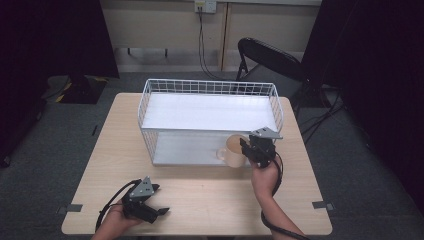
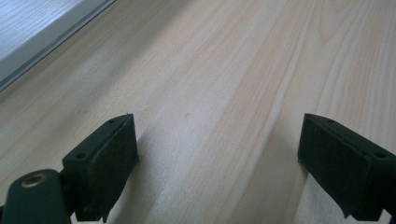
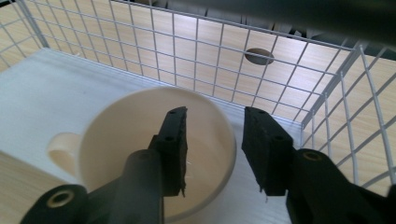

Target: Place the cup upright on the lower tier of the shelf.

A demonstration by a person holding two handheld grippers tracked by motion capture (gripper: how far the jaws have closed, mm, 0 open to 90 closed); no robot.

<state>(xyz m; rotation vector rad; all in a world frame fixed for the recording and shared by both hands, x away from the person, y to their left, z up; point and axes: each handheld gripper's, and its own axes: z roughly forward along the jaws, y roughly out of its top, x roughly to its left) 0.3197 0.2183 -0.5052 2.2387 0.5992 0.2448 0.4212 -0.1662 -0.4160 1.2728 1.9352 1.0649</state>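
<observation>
Setting: a light wooden table [image 1: 200, 200] seen from above, with a white wire basket [image 1: 210, 87] at its centre and far half, and a black folding chair [image 1: 270, 57] behind it in the upper middle of the frame.

Cup: a cream mug [image 1: 233, 151] stands upright at the basket's lower right corner, on the white tray floor, its handle pointing to frame left.

Right gripper: the right gripper [image 1: 256, 150] sits just right of centre in the high view, held over the mug's right side. In the right gripper view [image 3: 215, 144] one jaw is inside the mug [image 3: 159, 149] and the other outside, straddling the rim with a gap on both sides; whether either pad touches the wall cannot be told.

Left gripper: the left gripper [image 1: 150, 207] lies low in the lower left of the high view, near the table's front edge, well apart from the basket. In the left gripper view [image 2: 219, 154] its jaws are spread wide over bare wood, with nothing between them.
</observation>
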